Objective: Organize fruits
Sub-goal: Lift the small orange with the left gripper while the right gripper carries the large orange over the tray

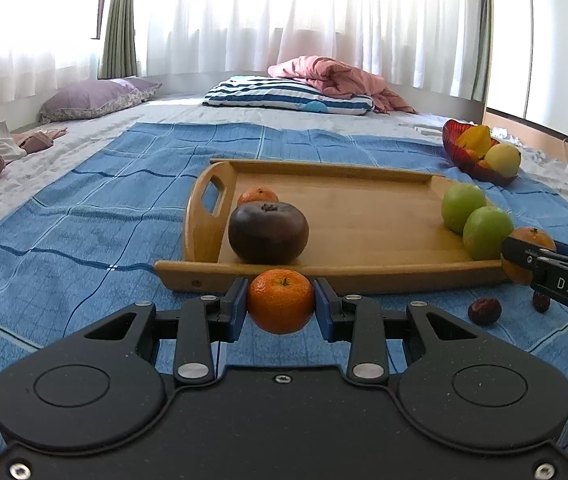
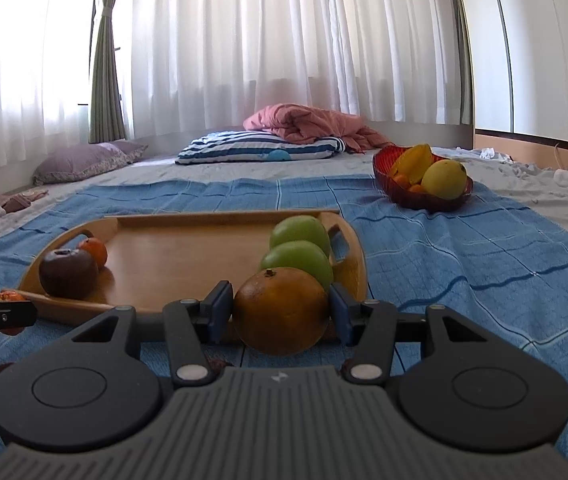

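Note:
My left gripper is shut on a small bright mandarin, just in front of the near rim of the wooden tray. My right gripper is shut on a larger brownish orange at the tray's right front corner. That orange and the right gripper's fingers show at the right of the left wrist view. In the tray lie a dark brown fruit, a small mandarin behind it and two green apples.
Two small dark red fruits lie on the blue cloth in front of the tray. A red bowl with yellow fruit stands far right. Pillows, a pink blanket and curtains are behind.

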A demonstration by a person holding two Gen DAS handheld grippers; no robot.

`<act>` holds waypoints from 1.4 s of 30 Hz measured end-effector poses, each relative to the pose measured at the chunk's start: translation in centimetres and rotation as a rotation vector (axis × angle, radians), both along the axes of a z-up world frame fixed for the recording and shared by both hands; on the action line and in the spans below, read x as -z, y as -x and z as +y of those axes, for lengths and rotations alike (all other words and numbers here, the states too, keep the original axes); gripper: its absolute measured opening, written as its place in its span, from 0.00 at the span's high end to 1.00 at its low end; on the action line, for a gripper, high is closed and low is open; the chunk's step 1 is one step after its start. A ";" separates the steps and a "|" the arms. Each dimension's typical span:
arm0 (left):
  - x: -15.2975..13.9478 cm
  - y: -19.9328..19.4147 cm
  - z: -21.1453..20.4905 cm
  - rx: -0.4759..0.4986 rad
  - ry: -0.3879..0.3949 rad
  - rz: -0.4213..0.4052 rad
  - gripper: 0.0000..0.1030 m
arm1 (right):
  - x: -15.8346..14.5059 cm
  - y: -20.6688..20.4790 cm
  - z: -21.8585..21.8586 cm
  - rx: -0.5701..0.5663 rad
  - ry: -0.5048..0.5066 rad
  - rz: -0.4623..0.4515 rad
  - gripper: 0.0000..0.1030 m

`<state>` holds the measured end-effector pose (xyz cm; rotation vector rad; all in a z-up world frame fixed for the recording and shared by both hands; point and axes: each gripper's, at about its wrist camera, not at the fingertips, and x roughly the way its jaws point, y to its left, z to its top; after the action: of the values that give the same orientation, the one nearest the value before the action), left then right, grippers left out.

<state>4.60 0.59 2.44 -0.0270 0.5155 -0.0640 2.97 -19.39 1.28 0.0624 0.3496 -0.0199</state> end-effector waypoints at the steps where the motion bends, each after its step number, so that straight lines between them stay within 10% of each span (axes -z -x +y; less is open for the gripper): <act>1: -0.1 -0.1 0.0 0.003 0.003 -0.001 0.68 | -0.1 0.0 0.0 -0.003 -0.003 -0.001 0.46; 42: -7.5 -14.4 4.1 0.056 0.191 0.126 0.68 | -8.6 -11.5 -3.0 -0.066 -0.120 0.081 0.46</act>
<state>19.00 4.68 9.96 -0.2044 0.6353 -0.1669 14.47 -22.41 9.84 0.1690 0.4334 0.0643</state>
